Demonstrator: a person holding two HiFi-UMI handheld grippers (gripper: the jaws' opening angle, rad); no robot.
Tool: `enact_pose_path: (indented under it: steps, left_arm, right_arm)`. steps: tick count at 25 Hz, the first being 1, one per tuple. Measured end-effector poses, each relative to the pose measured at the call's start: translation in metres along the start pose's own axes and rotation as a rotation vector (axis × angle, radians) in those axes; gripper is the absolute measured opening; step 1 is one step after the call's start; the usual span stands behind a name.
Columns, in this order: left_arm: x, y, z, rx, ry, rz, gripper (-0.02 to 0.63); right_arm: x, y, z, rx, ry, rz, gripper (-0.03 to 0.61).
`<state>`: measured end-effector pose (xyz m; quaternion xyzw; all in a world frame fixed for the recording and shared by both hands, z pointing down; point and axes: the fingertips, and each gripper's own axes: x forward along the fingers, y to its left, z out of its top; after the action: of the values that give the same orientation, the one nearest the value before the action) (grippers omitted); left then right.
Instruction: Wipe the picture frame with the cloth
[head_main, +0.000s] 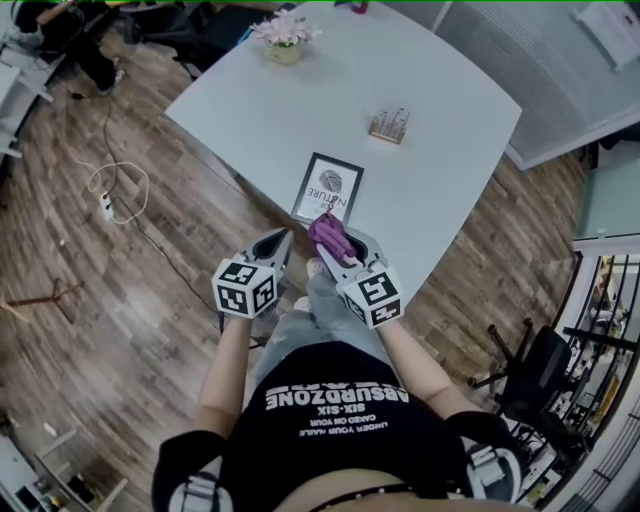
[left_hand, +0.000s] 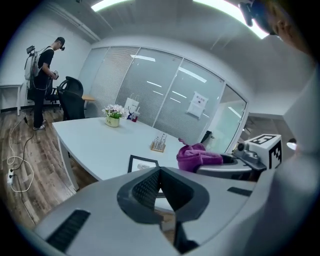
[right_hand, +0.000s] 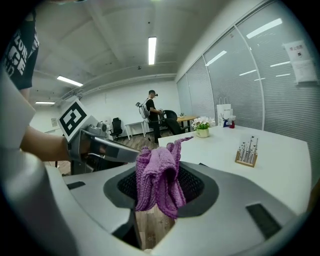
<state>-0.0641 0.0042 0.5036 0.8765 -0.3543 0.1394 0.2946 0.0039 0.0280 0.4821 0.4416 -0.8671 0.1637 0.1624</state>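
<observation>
Floor (head_main: 100, 300): wood planks are filling the left and lower right of the head view, with a white cable and power strip (head_main: 106, 205) lying at the left.
Table (head_main: 300, 110): pale grey, it is taking up the upper middle of the head view, its near edge running diagonally down to the right.
Person: the wearer is standing at the bottom centre in a black printed shirt, both forearms reaching up toward the table edge.
Left gripper (head_main: 283, 237): it is hovering at the table's near edge, left of centre, with its jaws closed together and nothing between them.
Right gripper (head_main: 340, 243): it is sitting just right of the left gripper, its jaws clamping the cloth.
Frame (head_main: 328, 188): black-edged with a white print, it is lying flat on the table near the near edge, just above both gripper tips in the head view.
Cloth (head_main: 328, 234): purple and bunched, it is sticking up out of the right gripper's jaws, its top overlapping the frame's lower right corner in the head view; whether it is touching the frame cannot be told.
Flowers (head_main: 285, 35): a small pot is standing at the table's far side, top centre.
Stand (head_main: 389, 125): a small wooden holder is sitting to the upper right of the frame, well apart from it.
</observation>
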Motion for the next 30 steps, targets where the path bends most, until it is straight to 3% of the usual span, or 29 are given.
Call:
enact_pose_path:
  steps: [7, 16, 22, 25, 30]
  left_arm:
    - [0.043, 0.044, -0.011, -0.031, 0.089, 0.070, 0.009]
    - [0.072, 0.088, -0.051, -0.081, 0.242, 0.119, 0.009]
    - [0.086, 0.094, -0.066, -0.094, 0.274, 0.135, 0.009]
    - [0.095, 0.092, -0.079, -0.083, 0.314, 0.126, 0.009]
    - [0.109, 0.093, -0.086, -0.049, 0.343, 0.138, 0.009]
  right_arm:
    - [0.059, -0.023, -0.019, -0.020, 0.139, 0.141, 0.175]
    - [0.137, -0.053, -0.056, -0.114, 0.335, 0.232, 0.178]
    - [0.162, -0.039, -0.086, -0.199, 0.447, 0.402, 0.178]
    - [0.167, -0.039, -0.100, -0.199, 0.495, 0.424, 0.178]
    - [0.172, -0.043, -0.099, -0.173, 0.487, 0.435, 0.181]
